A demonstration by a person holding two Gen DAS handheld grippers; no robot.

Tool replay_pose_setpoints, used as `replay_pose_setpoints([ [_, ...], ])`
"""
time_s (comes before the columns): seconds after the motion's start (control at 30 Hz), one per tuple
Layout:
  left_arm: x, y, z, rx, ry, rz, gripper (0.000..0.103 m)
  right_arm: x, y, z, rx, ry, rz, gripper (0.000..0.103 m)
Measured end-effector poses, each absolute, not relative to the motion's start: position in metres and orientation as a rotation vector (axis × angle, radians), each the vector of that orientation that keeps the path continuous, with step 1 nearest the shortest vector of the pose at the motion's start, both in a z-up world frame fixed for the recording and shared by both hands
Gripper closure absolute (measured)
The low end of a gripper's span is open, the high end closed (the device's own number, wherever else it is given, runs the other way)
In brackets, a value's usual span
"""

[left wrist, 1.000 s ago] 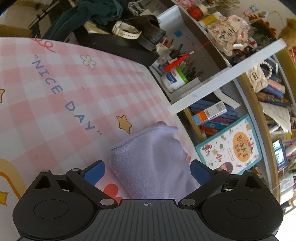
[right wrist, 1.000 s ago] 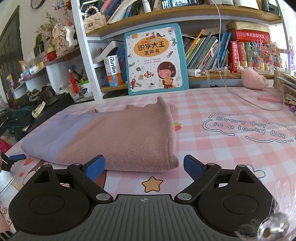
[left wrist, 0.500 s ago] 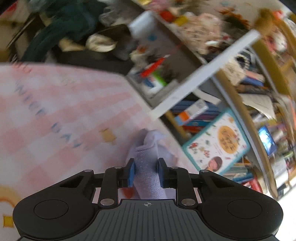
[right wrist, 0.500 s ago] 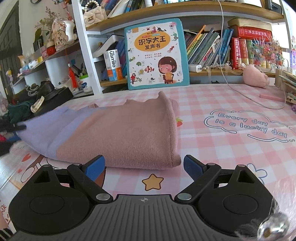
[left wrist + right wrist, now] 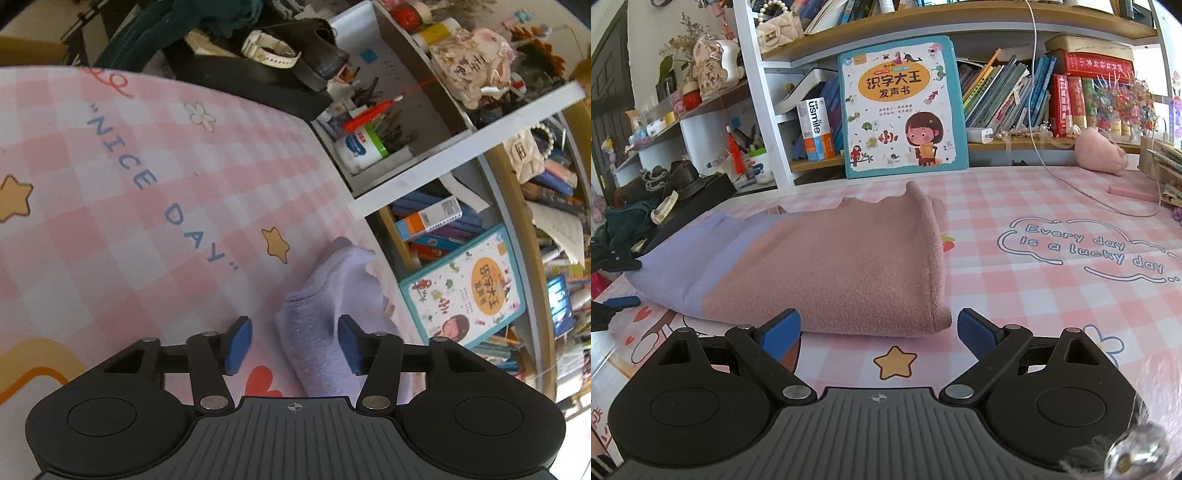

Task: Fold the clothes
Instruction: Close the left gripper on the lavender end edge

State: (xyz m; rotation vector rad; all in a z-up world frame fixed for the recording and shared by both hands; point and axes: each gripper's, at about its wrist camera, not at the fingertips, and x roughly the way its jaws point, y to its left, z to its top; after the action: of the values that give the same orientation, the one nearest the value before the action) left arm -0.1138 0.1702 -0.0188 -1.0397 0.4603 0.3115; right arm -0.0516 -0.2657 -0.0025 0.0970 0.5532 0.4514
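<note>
Over on the left, the left gripper (image 5: 293, 341) stands with its blue-padded jaws apart, clamping nothing. The lavender end of the folded garment (image 5: 328, 314) runs up between the two fingers; the right pad looks to be against the cloth, while the left pad stands clear over the pink checked mat (image 5: 110, 221). Beyond the fingertips the mat shows the blue words "NICE DAY" and a yellow star (image 5: 276, 243). Past the mat's edge sit a black case with a white watch (image 5: 267, 53) lying on it, and a white shelf unit holding a pen pot (image 5: 364, 147).

From the right wrist view, the same garment (image 5: 827, 266) lies flat on the mat (image 5: 1034, 295), folded into a long bundle: lavender at its far left end, dusty pink across the rest, with a hemmed edge facing the camera. The left gripper's blue pad (image 5: 622, 301) shows at the left edge beside that lavender end. The right gripper (image 5: 879, 330) hovers low, its jaws spread wide and empty, just short of the garment's near pink corner. Behind the garment a children's picture book (image 5: 905, 107) leans against the bookshelf (image 5: 960, 22), and further right a pink plush toy (image 5: 1099, 153) rests near a white cable (image 5: 1071, 184).
</note>
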Motion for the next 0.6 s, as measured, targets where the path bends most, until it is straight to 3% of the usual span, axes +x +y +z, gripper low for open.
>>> replay_pose_setpoints([
  [0.3, -0.105, 0.167, -0.021, -1.026, 0.432, 0.282, 0.049, -0.051, -0.267, -0.003, 0.104, 0.555, 0.456, 0.011],
  [0.4, -0.099, 0.165, -0.022, -1.034, 0.435, 0.251, 0.058, -0.051, -0.267, -0.003, 0.106, 0.556, 0.456, 0.011],
  [0.47, -0.095, 0.163, -0.026, -1.077, 0.444, 0.223, 0.08, -0.051, -0.267, -0.002, 0.107, 0.556, 0.455, 0.011],
  [0.6, -0.094, 0.139, 0.005, -0.941, 0.383, 0.139, 0.08, -0.052, -0.267, -0.002, 0.112, 0.556, 0.456, 0.011],
])
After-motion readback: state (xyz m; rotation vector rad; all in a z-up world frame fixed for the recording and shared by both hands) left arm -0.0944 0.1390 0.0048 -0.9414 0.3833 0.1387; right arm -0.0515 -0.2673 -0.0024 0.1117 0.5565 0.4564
